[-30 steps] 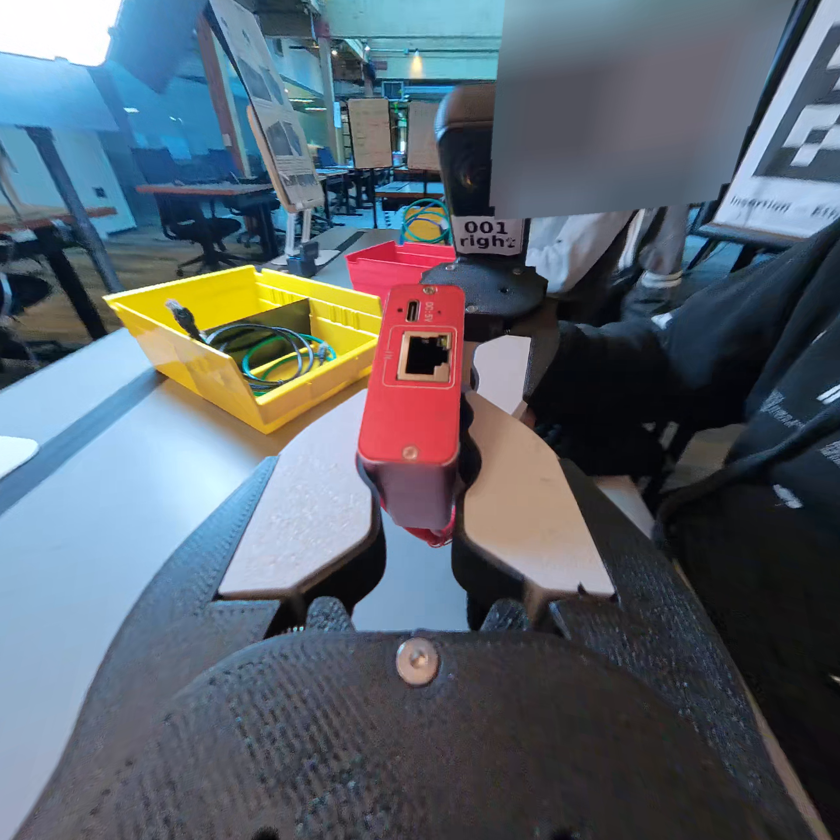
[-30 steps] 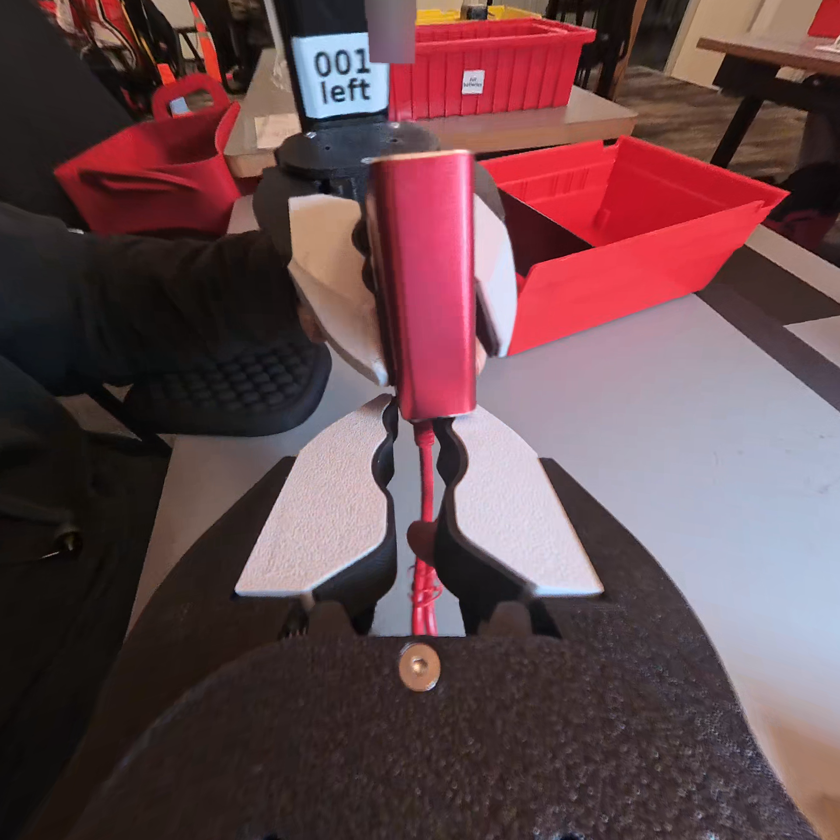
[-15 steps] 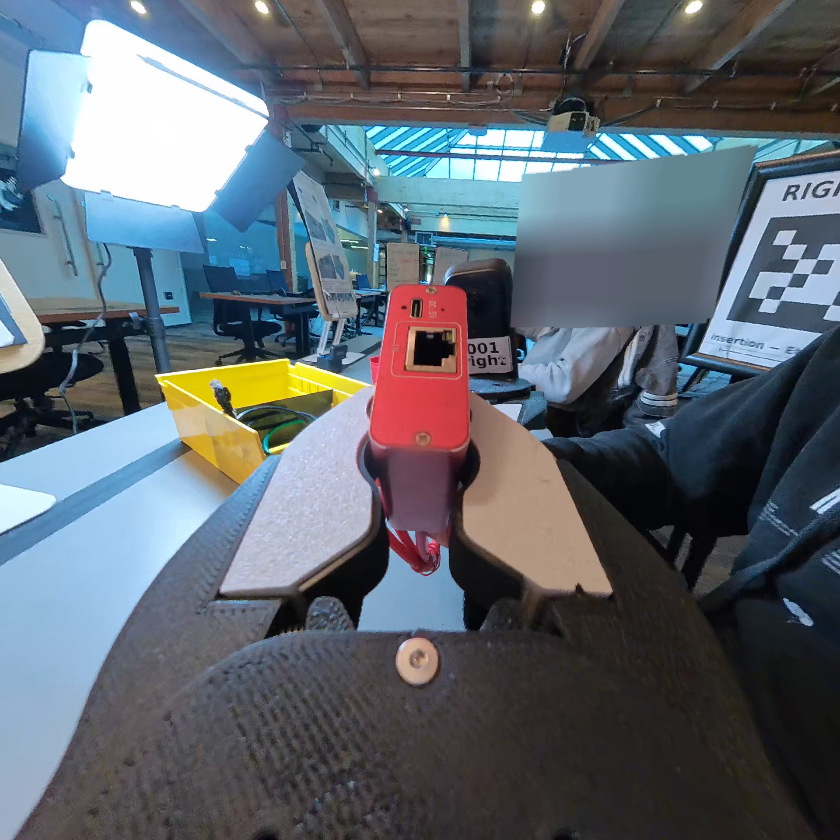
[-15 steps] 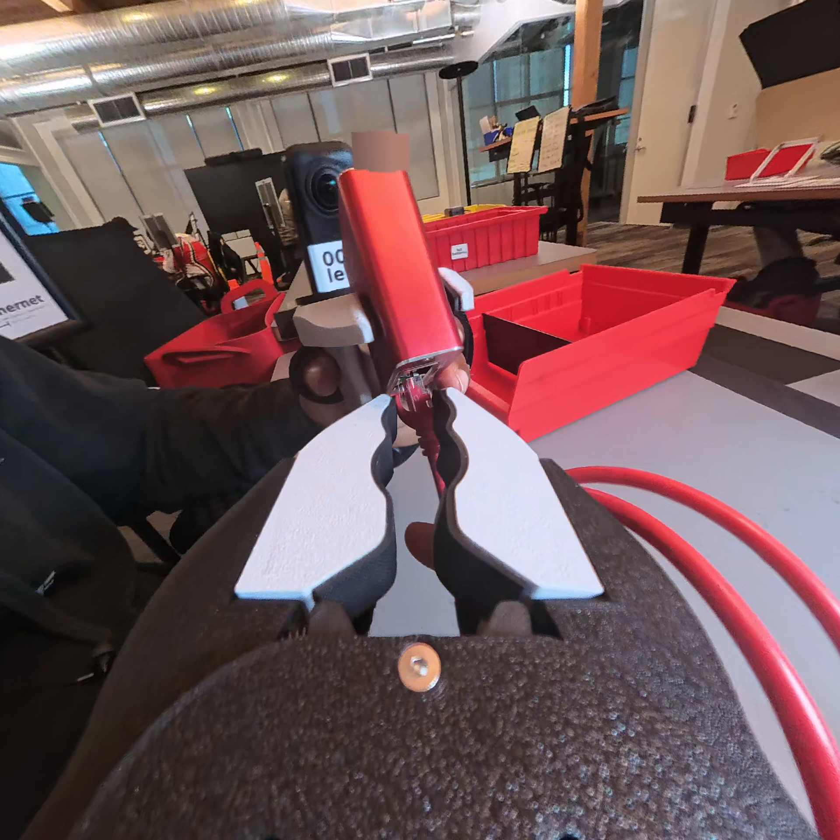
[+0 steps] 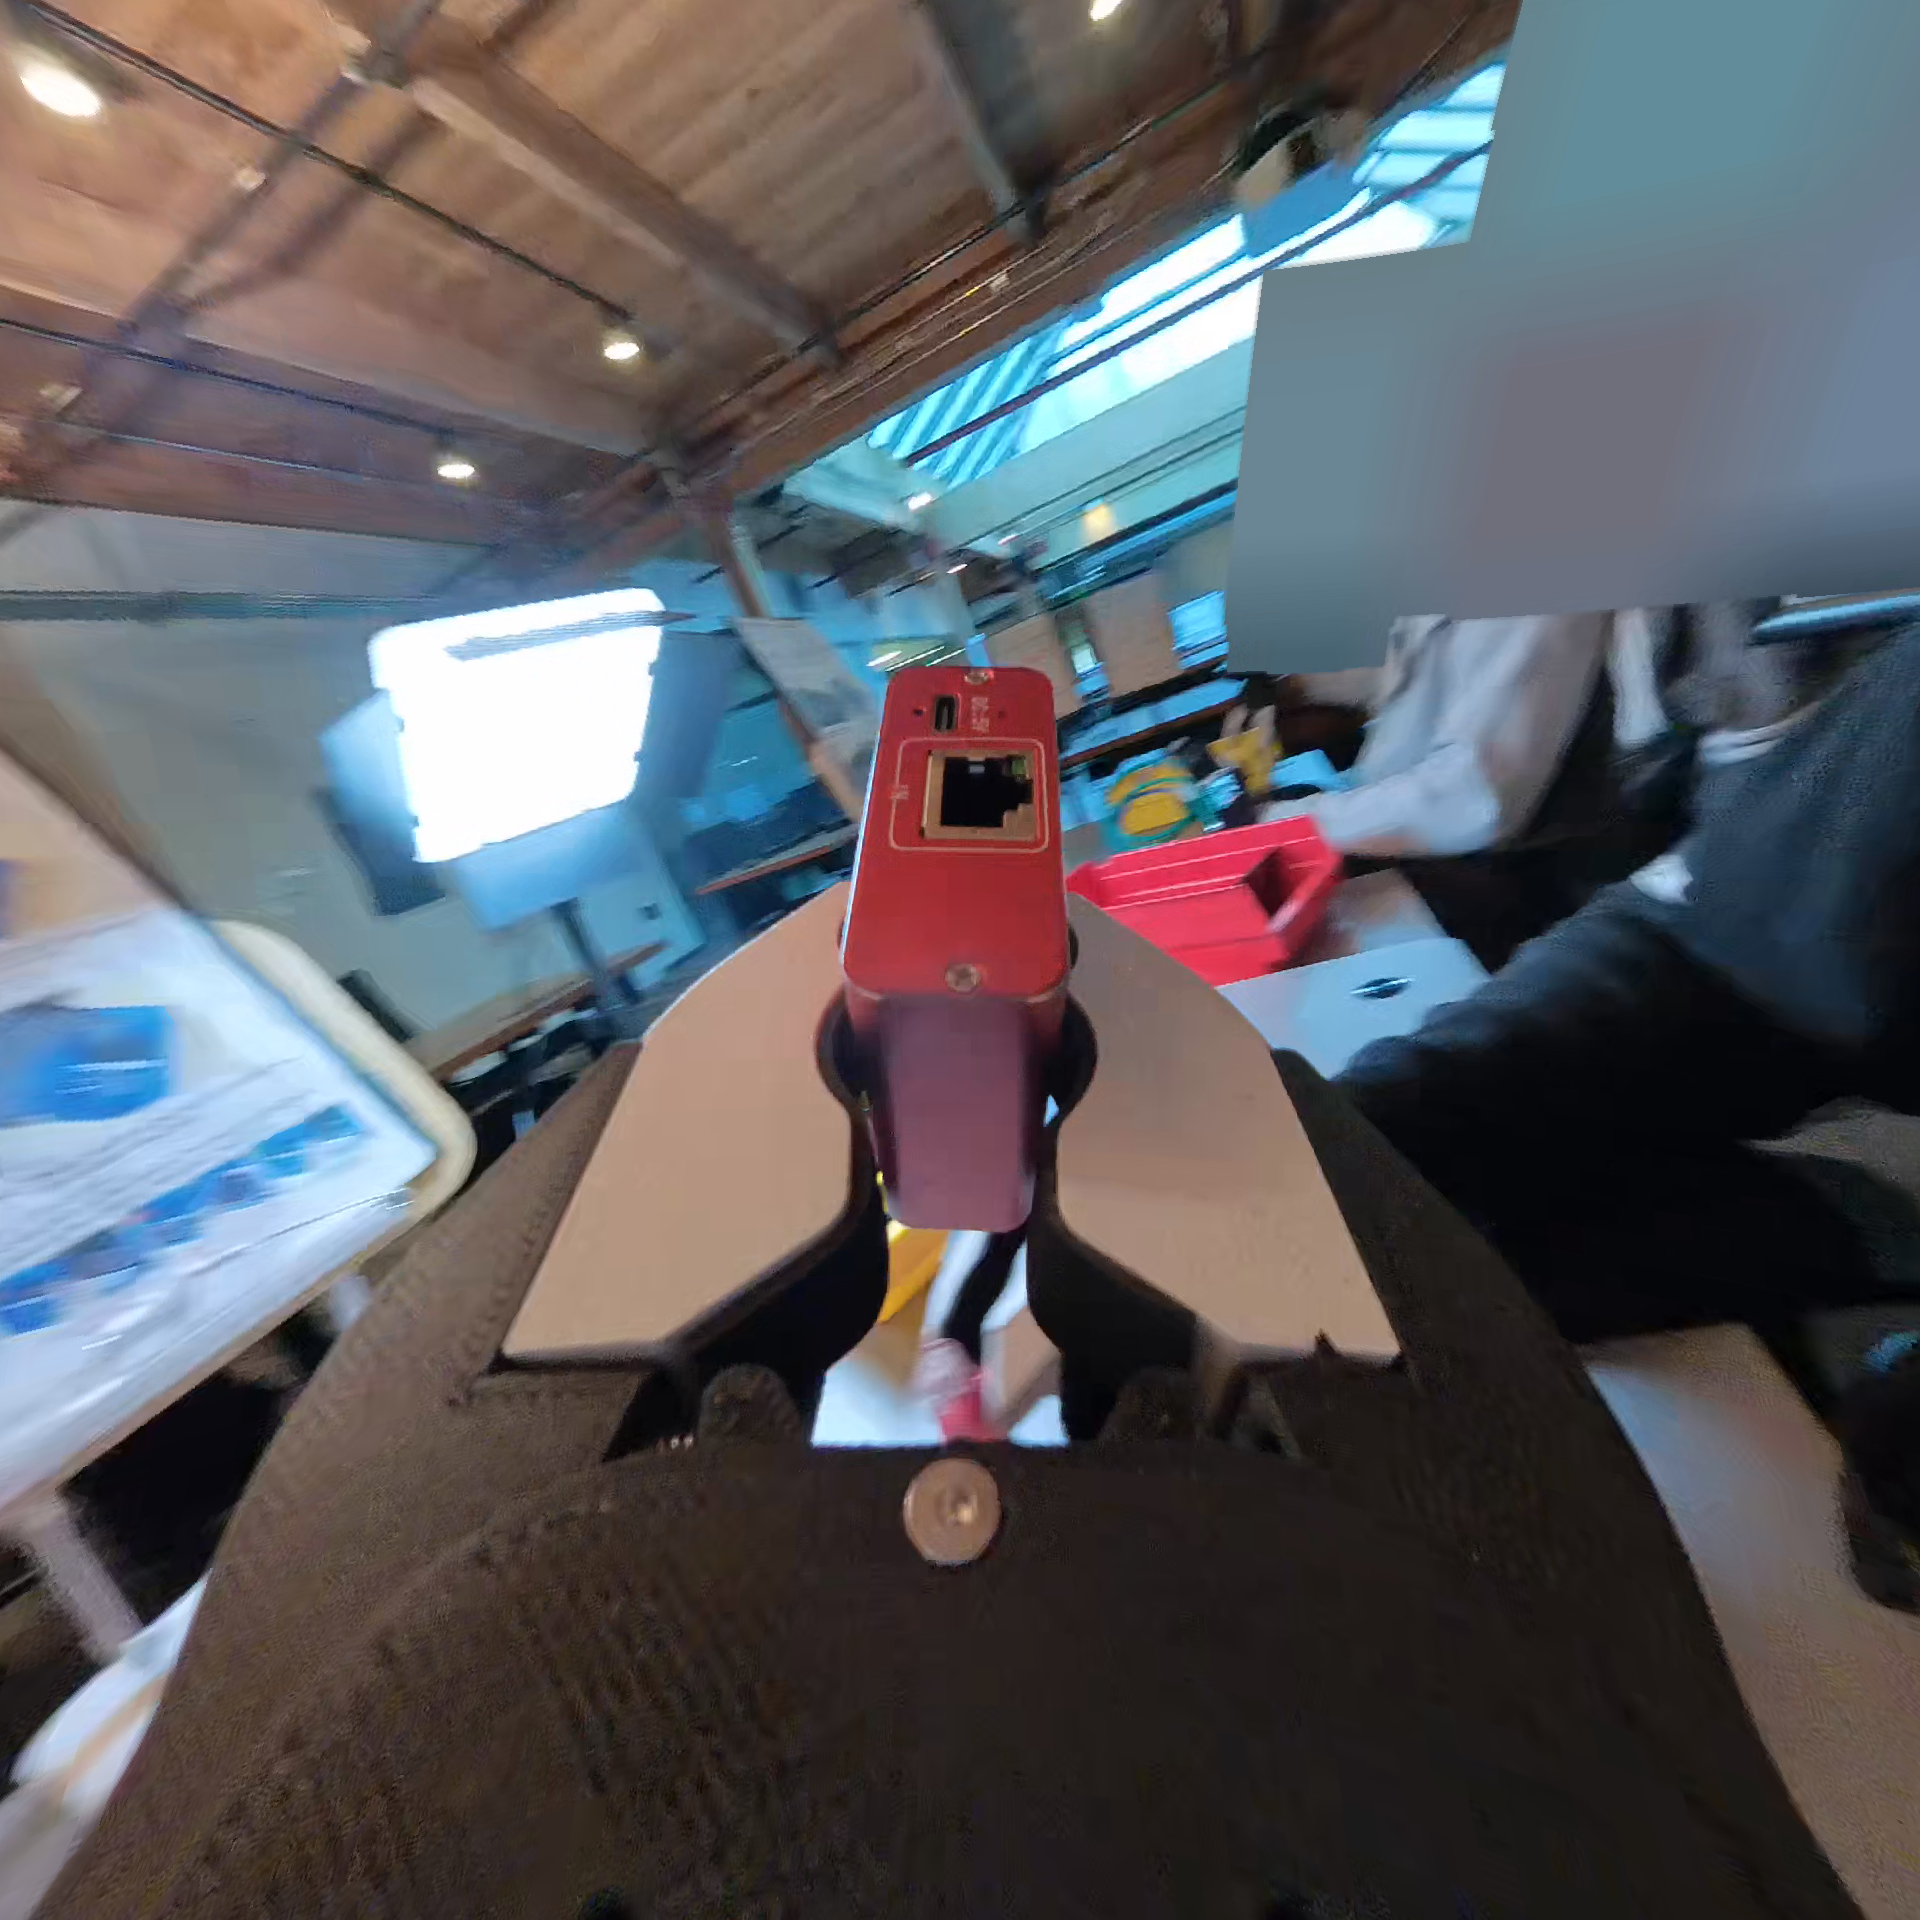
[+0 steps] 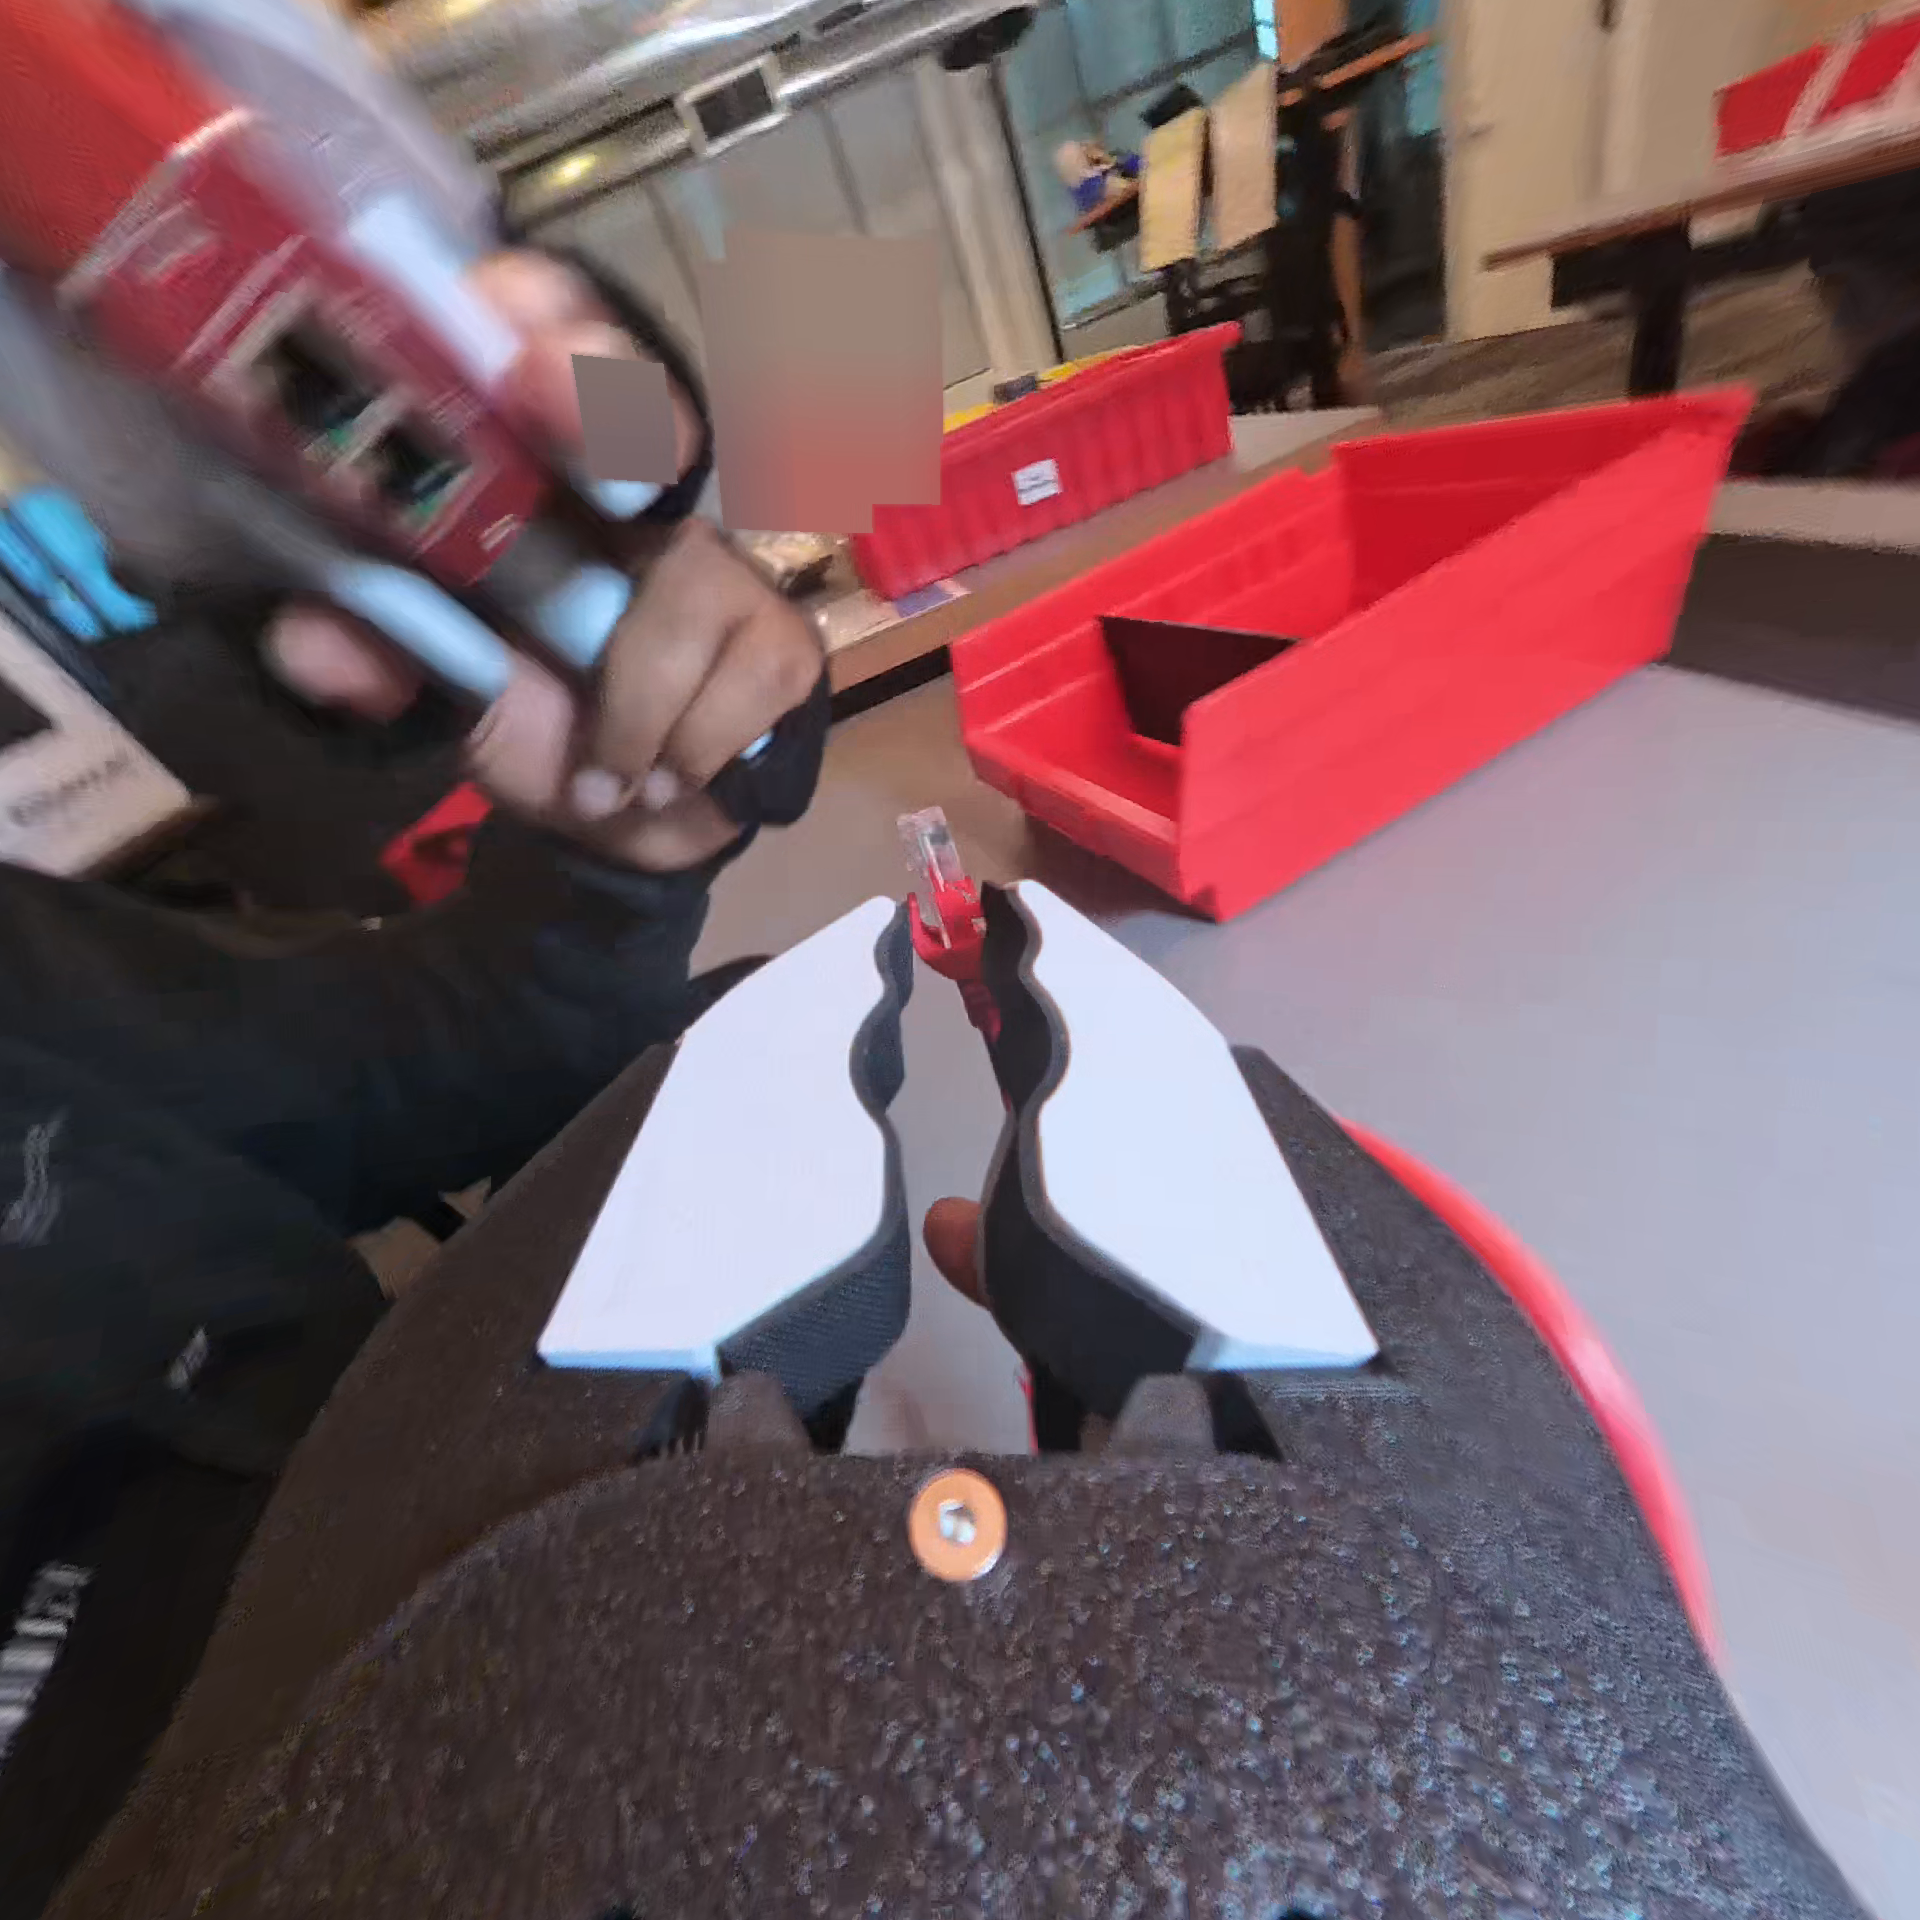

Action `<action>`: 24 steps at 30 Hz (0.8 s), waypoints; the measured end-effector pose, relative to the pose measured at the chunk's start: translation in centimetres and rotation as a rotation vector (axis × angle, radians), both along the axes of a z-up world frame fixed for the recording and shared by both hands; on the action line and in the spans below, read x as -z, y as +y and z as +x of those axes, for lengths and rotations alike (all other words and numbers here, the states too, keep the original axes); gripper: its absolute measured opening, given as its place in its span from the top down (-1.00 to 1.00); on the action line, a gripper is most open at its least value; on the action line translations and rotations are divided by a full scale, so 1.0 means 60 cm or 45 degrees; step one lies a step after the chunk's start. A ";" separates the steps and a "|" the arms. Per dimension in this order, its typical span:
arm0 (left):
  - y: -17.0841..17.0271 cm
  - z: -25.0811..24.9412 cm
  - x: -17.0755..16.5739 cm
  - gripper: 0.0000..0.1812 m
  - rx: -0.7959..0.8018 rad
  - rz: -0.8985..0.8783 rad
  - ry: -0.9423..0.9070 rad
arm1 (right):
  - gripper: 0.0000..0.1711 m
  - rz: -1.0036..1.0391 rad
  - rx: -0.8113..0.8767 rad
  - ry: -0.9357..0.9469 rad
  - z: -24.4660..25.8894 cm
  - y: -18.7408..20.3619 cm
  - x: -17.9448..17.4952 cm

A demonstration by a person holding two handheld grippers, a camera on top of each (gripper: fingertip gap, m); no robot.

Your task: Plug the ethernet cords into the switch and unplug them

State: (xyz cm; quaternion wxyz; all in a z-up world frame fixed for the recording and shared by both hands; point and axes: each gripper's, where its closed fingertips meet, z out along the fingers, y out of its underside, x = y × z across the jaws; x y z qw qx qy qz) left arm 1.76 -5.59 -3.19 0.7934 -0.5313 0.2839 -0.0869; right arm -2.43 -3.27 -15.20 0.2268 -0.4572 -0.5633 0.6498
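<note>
In the right wrist view the switch (image 6: 291,343), up and left of the right gripper (image 6: 948,914), was smeared by motion blur and cut off by the frame's edge. The red cord (image 6: 1538,1278) vanished behind the gripper's body. In the left wrist view, everything beyond the left gripper (image 5: 956,1039) was blurred.

A workshop-like open office: exposed timber ceiling (image 5: 727,187) with spotlights across the top of the left wrist view, a studio light panel (image 5: 520,717) at centre left, red parts bins (image 6: 1351,644) on grey worktables (image 6: 1558,987) at right.
</note>
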 end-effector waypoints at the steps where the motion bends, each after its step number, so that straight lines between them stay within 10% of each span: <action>1: -0.001 -0.018 -0.008 0.67 -0.041 -0.021 -0.028 | 0.85 0.067 -0.033 0.047 0.006 -0.017 -0.015; 7: 0.029 -0.167 0.032 0.68 -0.147 -0.265 -0.504 | 0.85 0.168 -0.112 0.205 0.045 -0.022 -0.111; 15: 0.080 -0.165 0.112 0.68 -0.137 -0.463 -0.519 | 0.85 0.416 0.221 0.112 0.060 0.187 -0.239; 24: 0.090 -0.135 0.134 0.68 -0.128 -0.521 -0.424 | 0.84 0.349 0.722 -0.510 0.054 0.514 -0.094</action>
